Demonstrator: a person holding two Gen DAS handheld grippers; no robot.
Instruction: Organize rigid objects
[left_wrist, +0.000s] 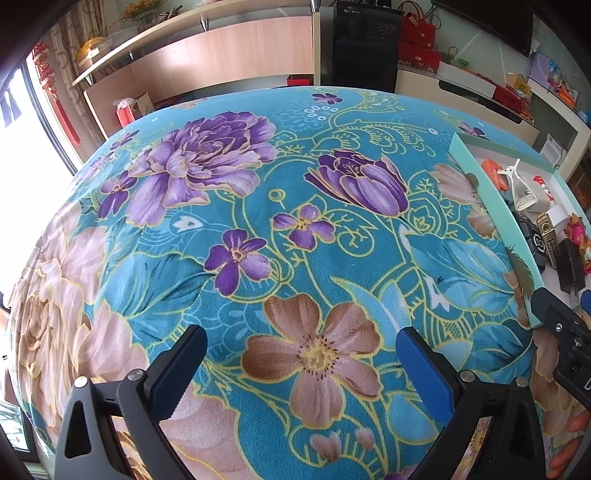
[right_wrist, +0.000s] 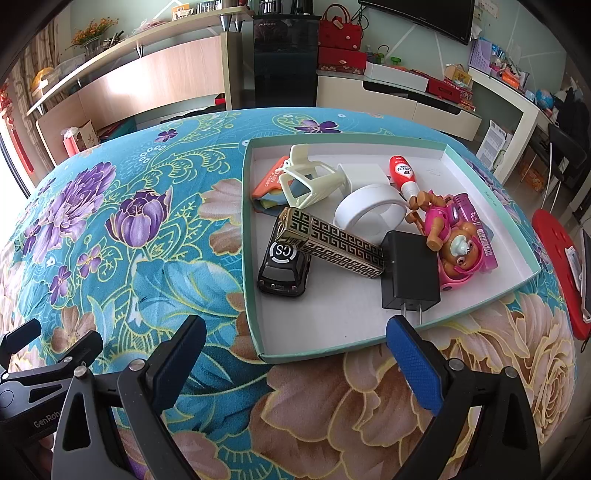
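Foreground, right wrist view: right gripper (right_wrist: 295, 332) spread wide and holding nothing, poised low over the flowered cloth (right_wrist: 129, 258) just short of the tray's near edge. Lower left corner of the same frame: part of the left gripper (right_wrist: 51, 350), also over the cloth.

Left wrist view: left gripper (left_wrist: 301, 343) likewise released and bare, pointed at open cloth (left_wrist: 258, 221), with the tray (left_wrist: 491, 206) only a sliver at the right edge.

Centre right of the right wrist view: shallow tray (right_wrist: 255, 295) with a pale green rim, white floor, crowded with goods. Nearest the fingers, a black charger (right_wrist: 406, 273), prongs pointing toward the camera. Beside it, left, a black toy car (right_wrist: 282, 269), touching a gold patterned box (right_wrist: 332, 240) lying aslant across the tray. Right, a pink toy dog (right_wrist: 458, 243). Behind, a white ring of tape (right_wrist: 369, 214), a cream plastic clip (right_wrist: 306, 181) lying over an orange packet (right_wrist: 267, 181), and a small red-and-white bottle (right_wrist: 402, 173) toward the far wall.

Beyond the tray: shelving and a dark cabinet at the top of the frame.

Judged stage: either nothing yet taken out, or everything already gathered in; not decidable from here. Likely next, if sorting proceeds: a short reach forward, closing squarely across the charger's body, clear of prongs and rim.
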